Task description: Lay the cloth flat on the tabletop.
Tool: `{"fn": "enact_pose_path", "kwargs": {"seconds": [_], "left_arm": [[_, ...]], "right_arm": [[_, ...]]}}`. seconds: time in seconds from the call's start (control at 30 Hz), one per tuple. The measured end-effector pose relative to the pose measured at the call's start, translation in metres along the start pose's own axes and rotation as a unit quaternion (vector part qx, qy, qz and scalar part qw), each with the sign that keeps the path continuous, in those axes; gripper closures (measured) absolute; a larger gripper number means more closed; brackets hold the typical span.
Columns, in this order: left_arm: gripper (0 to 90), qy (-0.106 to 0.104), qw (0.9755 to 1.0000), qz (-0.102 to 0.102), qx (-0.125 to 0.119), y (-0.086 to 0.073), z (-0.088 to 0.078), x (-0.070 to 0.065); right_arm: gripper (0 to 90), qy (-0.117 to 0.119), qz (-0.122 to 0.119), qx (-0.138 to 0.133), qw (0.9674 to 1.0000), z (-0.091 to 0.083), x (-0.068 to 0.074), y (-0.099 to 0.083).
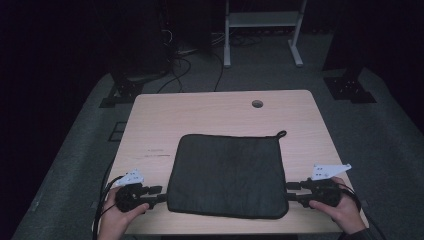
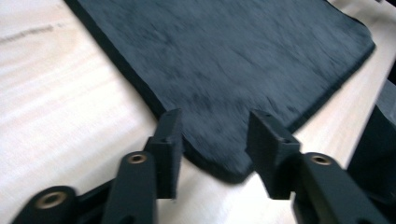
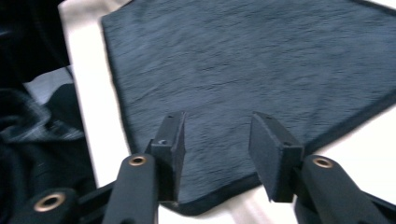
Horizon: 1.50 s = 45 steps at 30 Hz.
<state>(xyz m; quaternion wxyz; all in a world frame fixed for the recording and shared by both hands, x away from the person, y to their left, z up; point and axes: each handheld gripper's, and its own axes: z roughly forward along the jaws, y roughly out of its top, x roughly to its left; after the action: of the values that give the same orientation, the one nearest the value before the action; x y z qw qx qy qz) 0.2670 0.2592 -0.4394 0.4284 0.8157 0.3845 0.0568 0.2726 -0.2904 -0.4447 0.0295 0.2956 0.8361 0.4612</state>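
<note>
A dark square cloth mat (image 1: 227,175) with a small hanging loop (image 1: 281,134) at its far right corner lies flat on the light wooden table (image 1: 210,112). My left gripper (image 1: 159,194) sits at the mat's near left corner and my right gripper (image 1: 291,190) at its near right corner, both low over the tabletop. In the left gripper view the mat's (image 2: 233,56) corner lies between the parted jaws of my left gripper (image 2: 215,140), untouched by the pads. The right gripper view shows the same for my right gripper (image 3: 217,140) over the mat (image 3: 252,60).
A round cable hole (image 1: 257,103) is near the table's far edge. The table's front edge runs just under both hands. Beyond the table, a white metal frame (image 1: 260,22), loose cables (image 1: 185,60) and dark stand bases (image 1: 347,87) sit on the grey floor.
</note>
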Motion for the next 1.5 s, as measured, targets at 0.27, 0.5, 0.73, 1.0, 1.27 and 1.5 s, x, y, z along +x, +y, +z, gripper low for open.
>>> {"fn": "enact_pose_path", "kwargs": {"seconds": [0.27,0.5,0.73,1.0,1.27,1.5], "left_arm": [[39.8,0.029,0.9996,0.004,-0.007,0.014,0.011,0.008],[30.8,0.056,0.9984,0.0,-0.009,0.026,0.024,0.019],[29.0,0.065,0.9978,-0.005,-0.011,0.033,0.036,0.029],[27.2,0.078,0.9969,-0.008,-0.002,0.035,0.044,0.036],[24.7,0.075,0.9971,-0.008,-0.004,0.03,0.038,0.032],[21.9,0.075,0.9971,0.002,0.014,0.016,0.032,0.018]], "right_arm": [[42.5,-0.053,0.003,-0.005,0.9986,0.007,-0.015,0.006],[39.9,-0.085,0.01,-0.019,0.9962,0.013,-0.03,0.016],[39.0,-0.096,0.006,-0.015,0.9952,0.023,-0.037,0.028],[36.9,-0.095,-0.006,-0.022,0.9952,0.039,-0.038,0.048],[35.3,-0.091,-0.011,-0.029,0.9954,0.059,-0.043,0.071],[34.2,-0.079,-0.011,-0.035,0.9962,0.079,-0.047,0.093]]}}
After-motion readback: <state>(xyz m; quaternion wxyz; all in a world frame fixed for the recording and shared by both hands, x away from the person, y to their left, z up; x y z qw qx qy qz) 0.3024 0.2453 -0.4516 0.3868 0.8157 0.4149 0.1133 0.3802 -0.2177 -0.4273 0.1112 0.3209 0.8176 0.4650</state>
